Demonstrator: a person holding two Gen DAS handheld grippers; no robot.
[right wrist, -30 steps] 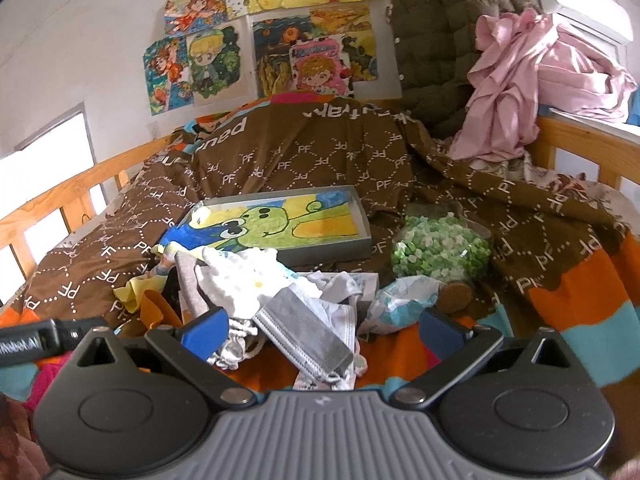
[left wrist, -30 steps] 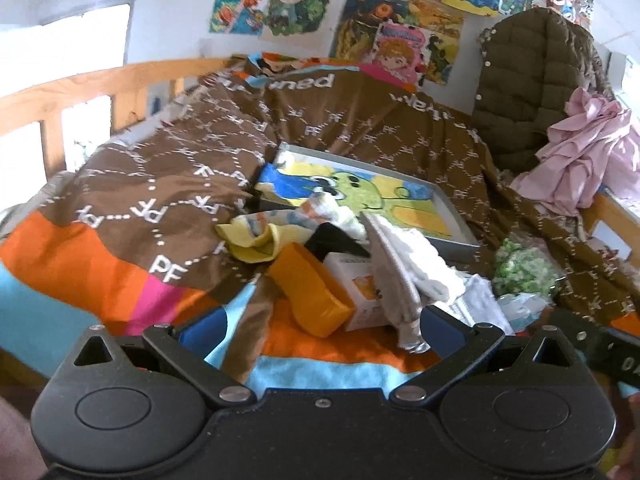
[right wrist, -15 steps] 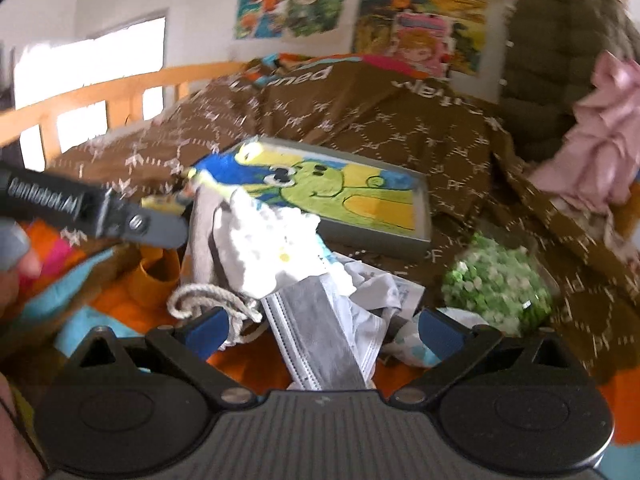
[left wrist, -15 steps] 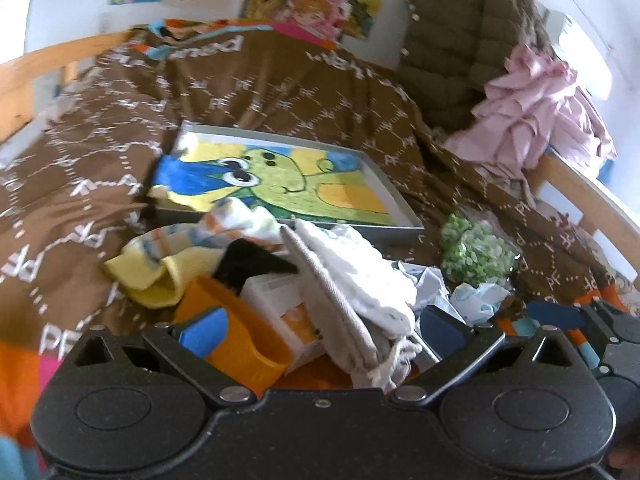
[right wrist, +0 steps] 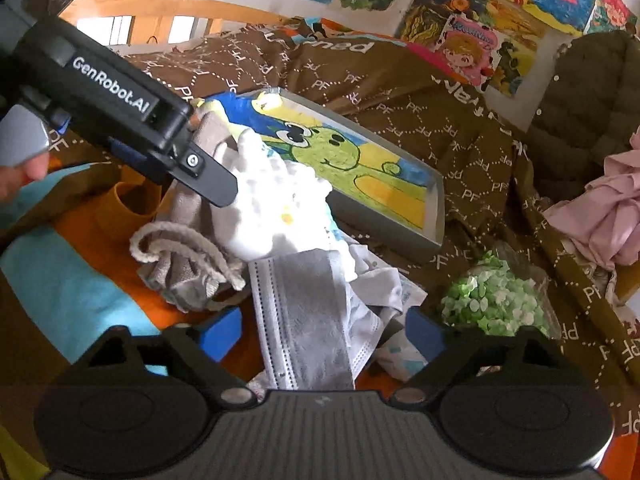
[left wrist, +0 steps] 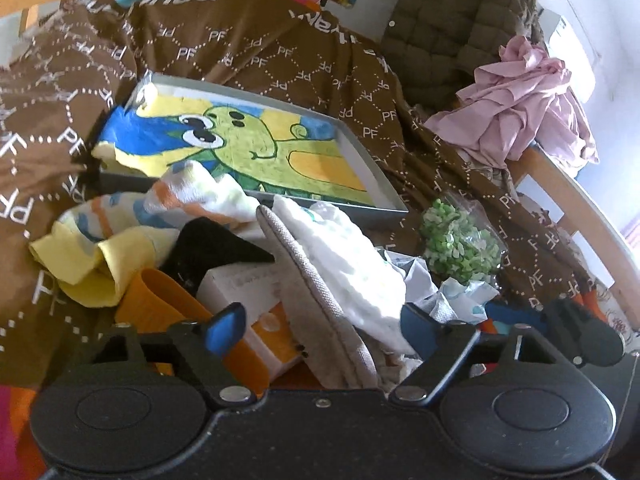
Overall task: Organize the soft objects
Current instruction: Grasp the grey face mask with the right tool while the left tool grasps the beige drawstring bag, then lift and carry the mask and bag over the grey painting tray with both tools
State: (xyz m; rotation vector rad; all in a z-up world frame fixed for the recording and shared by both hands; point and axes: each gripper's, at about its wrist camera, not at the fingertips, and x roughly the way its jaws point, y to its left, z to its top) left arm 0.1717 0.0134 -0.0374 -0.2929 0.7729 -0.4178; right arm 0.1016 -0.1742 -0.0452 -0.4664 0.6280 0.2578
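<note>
A heap of soft things lies on the bed in front of a grey tray point(left wrist: 362, 160) lined with a green cartoon picture. In it are a white bumpy cloth point(left wrist: 352, 252), a grey drawstring pouch point(left wrist: 316, 304), a yellow patterned cloth point(left wrist: 120, 232) and a grey face mask point(right wrist: 304, 312). My left gripper point(left wrist: 320, 326) is open, its fingers on either side of the pouch and white cloth. My right gripper point(right wrist: 324, 332) is open over the face mask. The left gripper also shows in the right wrist view point(right wrist: 208, 176), above the white cloth point(right wrist: 276, 204).
An orange cup point(left wrist: 168, 312) and a white box point(left wrist: 244, 284) lie in the heap. A bag of green pieces point(left wrist: 460, 244) sits to the right. A pink garment point(left wrist: 524, 108) and a brown quilted jacket point(left wrist: 448, 24) hang on the wooden bed rail point(left wrist: 576, 208).
Both grippers have moved in closer to the heap. The left gripper now reaches over the pouch and white cloth, and the right one has come down over the face mask.
</note>
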